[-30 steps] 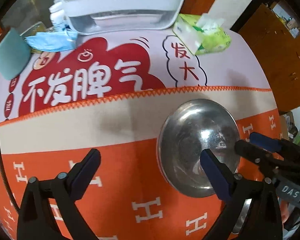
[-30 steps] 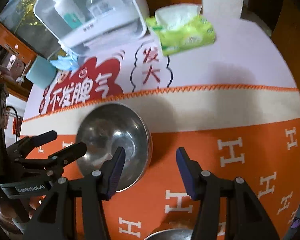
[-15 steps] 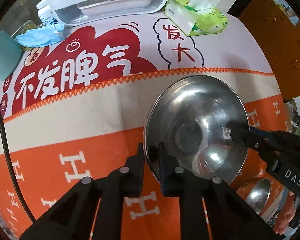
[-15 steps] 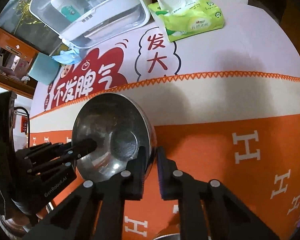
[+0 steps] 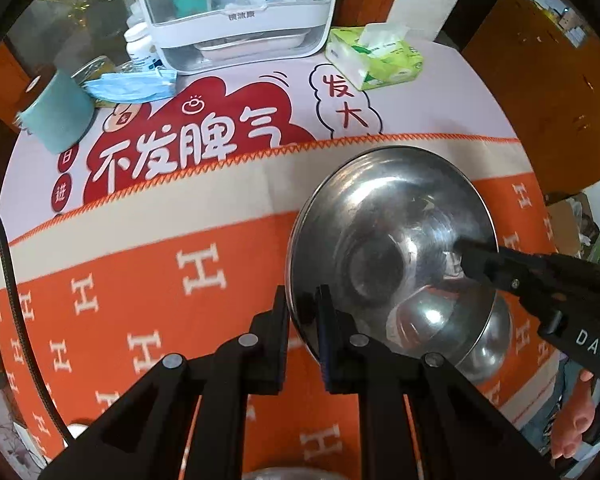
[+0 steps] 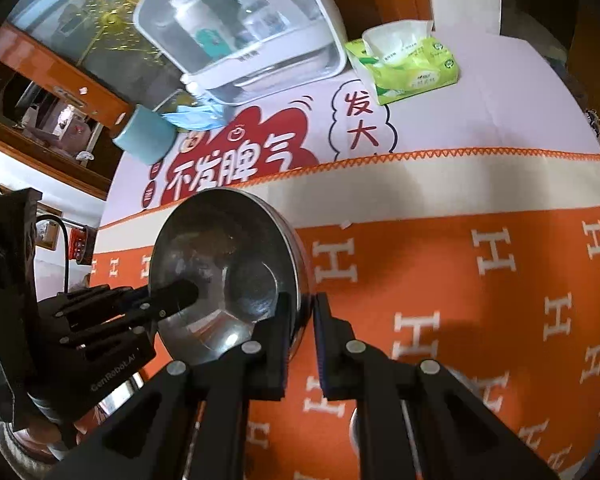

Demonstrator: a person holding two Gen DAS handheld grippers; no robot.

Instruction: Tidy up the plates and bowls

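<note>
A steel bowl [image 5: 380,216] hangs tilted above the orange tablecloth [image 5: 140,264], held from both sides. My left gripper [image 5: 303,320] is shut on its near-left rim, one finger inside and one outside. My right gripper [image 5: 466,252] comes in from the right and is shut on the opposite rim. In the right wrist view the same bowl [image 6: 228,248] sits between my right gripper [image 6: 303,320], clamped on its right rim, and my left gripper [image 6: 180,294] on its left rim. A second steel bowl [image 5: 490,344] shows under the lifted one.
At the back stand a white clear-lidded cabinet [image 5: 240,36], a green tissue pack [image 5: 376,56], a teal roll [image 5: 56,116], a blue face mask [image 5: 132,86] and a pill bottle [image 5: 140,46]. A person's hand [image 5: 576,420] is at lower right. The table edge curves close on the right.
Both grippers went from open beside the bowl to shut on its rim. The bowl then rose off the cloth, uncovering a second bowl below it.
</note>
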